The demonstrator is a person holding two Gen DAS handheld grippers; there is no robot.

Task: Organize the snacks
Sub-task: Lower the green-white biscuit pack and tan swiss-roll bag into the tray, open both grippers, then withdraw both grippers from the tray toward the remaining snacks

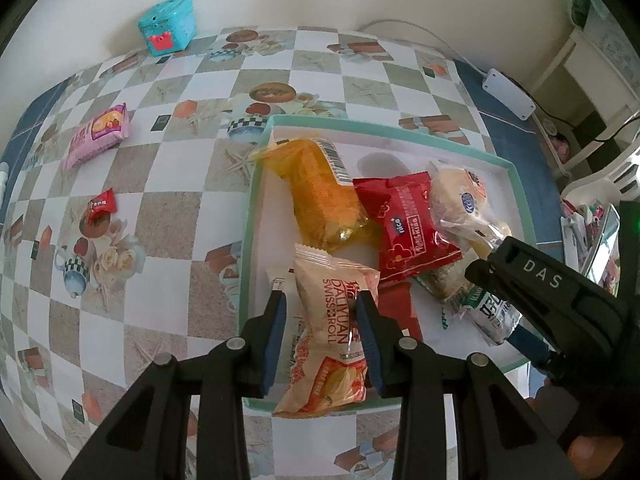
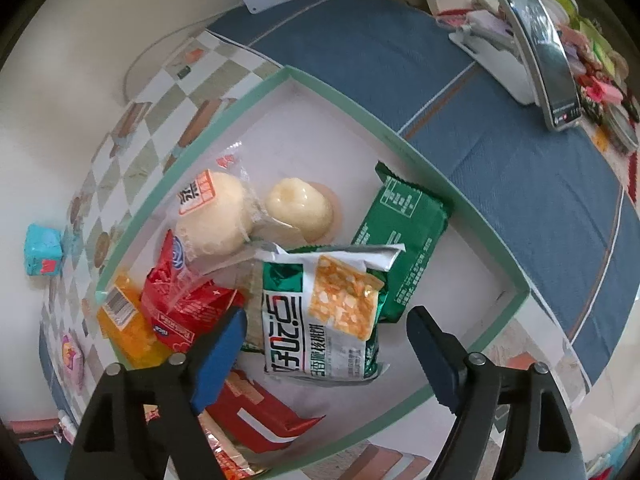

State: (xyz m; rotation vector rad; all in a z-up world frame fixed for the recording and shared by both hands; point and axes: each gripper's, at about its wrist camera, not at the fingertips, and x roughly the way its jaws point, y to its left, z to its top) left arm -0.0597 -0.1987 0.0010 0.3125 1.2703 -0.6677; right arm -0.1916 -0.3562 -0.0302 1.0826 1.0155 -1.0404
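Swiss roll packet (image 1: 332, 332) is sitting between the blue pads of the left hand-held gripper (image 1: 320, 308), which is closing on it; the right pad is pressing the wrapper, the left pad is just beside it, so contact on that side is hard to confirm. Packet is lying over the near rim of the tray (image 1: 516, 184), lower end hanging past the edge onto the checkered tablecloth (image 1: 168, 220).

Right hand-held gripper (image 2: 326, 330) is hovering with fingers spread wide over the green-and-white cracker packet (image 2: 320, 312), gripping nothing. In the left wrist view its black body is reaching into the tray from the right.

Inside the tray: red nice packet (image 1: 408, 224) is lying in the middle, orange packet (image 1: 324, 192) just left of it with barcode up, wrapped round bun (image 2: 216, 212) behind, a second pale bun (image 2: 300, 204) beside that one. Green packet (image 2: 404, 240) is leaning near the tray's far wall, partly under the cracker packet. Flat red box (image 2: 260, 416) is lying at the near corner.

Outside the tray on the table: pink packet (image 1: 98, 136) is lying well apart to the far left, small red candy packet (image 1: 102, 204) nearer, teal box (image 1: 168, 24) sitting by the wall. White power strip (image 1: 508, 94) is resting at the far right edge.
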